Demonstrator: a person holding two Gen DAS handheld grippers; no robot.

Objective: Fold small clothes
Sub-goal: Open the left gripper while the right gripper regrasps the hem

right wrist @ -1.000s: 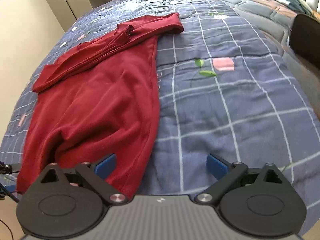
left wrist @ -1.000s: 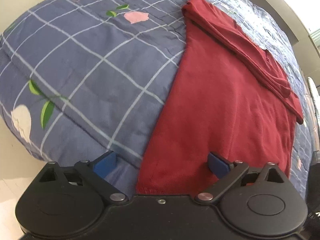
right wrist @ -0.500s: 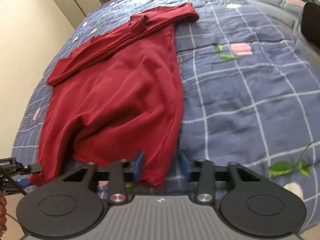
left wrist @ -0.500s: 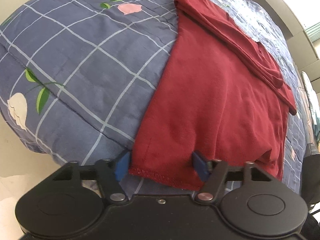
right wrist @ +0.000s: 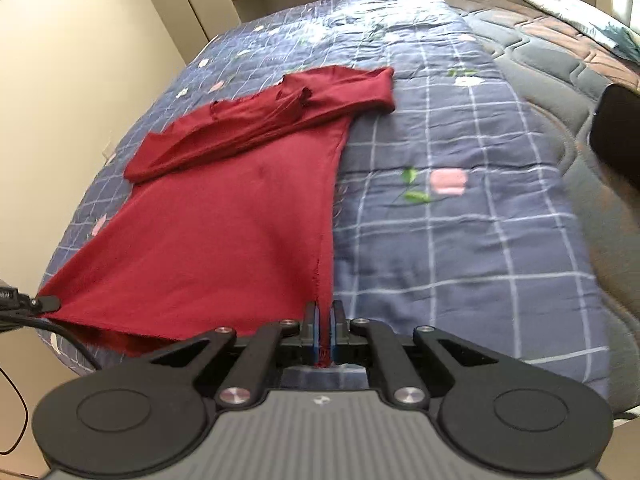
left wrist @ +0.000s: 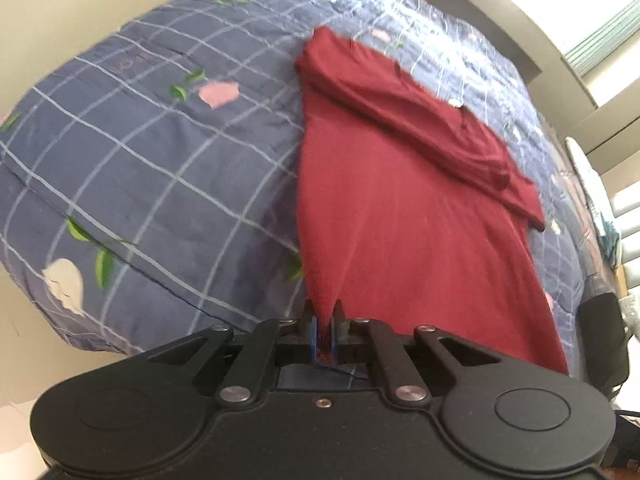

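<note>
Setting: a bed (left wrist: 168,168) covered by a blue quilt with a pale grid and small flower prints; a cream wall (right wrist: 60,80) runs along its far side in the right wrist view.
Your left hand-held gripper (left wrist: 324,334): black, with blue pads, pressed together and pinching the bottom hem of the garment at its left corner; a tuft of red cloth shows between the pads.
Garment: a dark red knit long-sleeved top (left wrist: 400,208) lies spread on the quilt, its hem towards you and its neck end away from you.
Sleeves: both are folded across the upper part of the top, forming a thick band from one shoulder to the other.
Lower edge: the cloth narrows into a taut point at each pinched corner and is raised off the quilt there; the rest rests on the bed.
Your right hand-held gripper (right wrist: 325,334): black, with blue pads, pressed together and pinching the hem at the right corner, where the side seam runs straight down into the pads.
Far right: a dark object (right wrist: 616,136) sits on a grey and brown quilted cover; I cannot tell what it is.
</note>
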